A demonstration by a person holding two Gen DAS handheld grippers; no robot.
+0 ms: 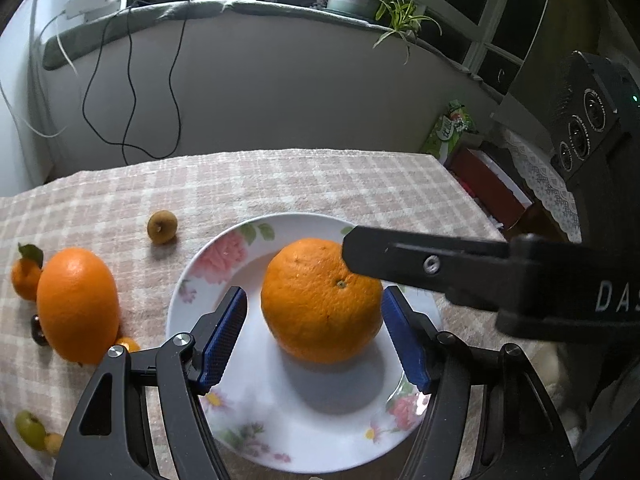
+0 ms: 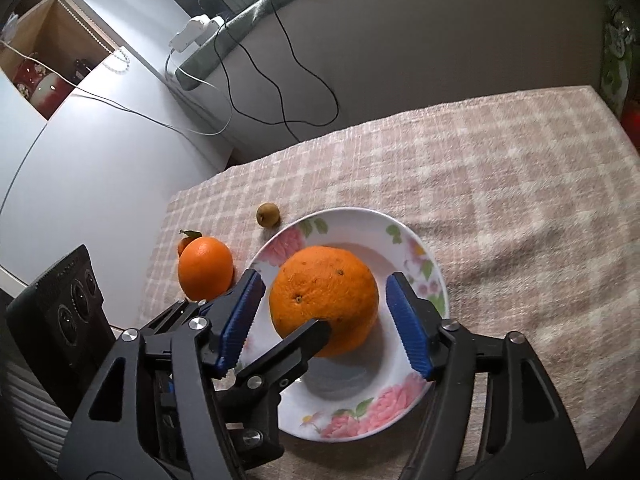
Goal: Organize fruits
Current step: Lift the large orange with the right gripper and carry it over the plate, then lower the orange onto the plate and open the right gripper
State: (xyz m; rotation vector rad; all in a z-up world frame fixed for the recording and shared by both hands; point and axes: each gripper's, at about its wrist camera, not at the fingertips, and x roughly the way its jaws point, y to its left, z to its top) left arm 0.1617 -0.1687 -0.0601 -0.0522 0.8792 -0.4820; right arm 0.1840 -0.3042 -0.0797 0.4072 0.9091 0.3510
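- A large orange (image 1: 322, 300) sits on the flowered plate (image 1: 280, 432), mid-desk.
- Left gripper (image 1: 314, 340) fingers released, straddling it.
- Right gripper (image 2: 324, 320) fingers likewise released around it.
- Second orange (image 1: 78, 304) lies left.

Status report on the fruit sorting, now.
Both grippers, left and right, open, straddling the big orange on the floral plate. Second orange waits on the cloth. Nothing blocking.

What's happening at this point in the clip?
Fruit is being sorted onto a flowered plate. One big orange sits on it, between the blue pads of both grippers, left gripper and right gripper, neither gripping. A second orange and small fruits wait on the checked tablecloth.
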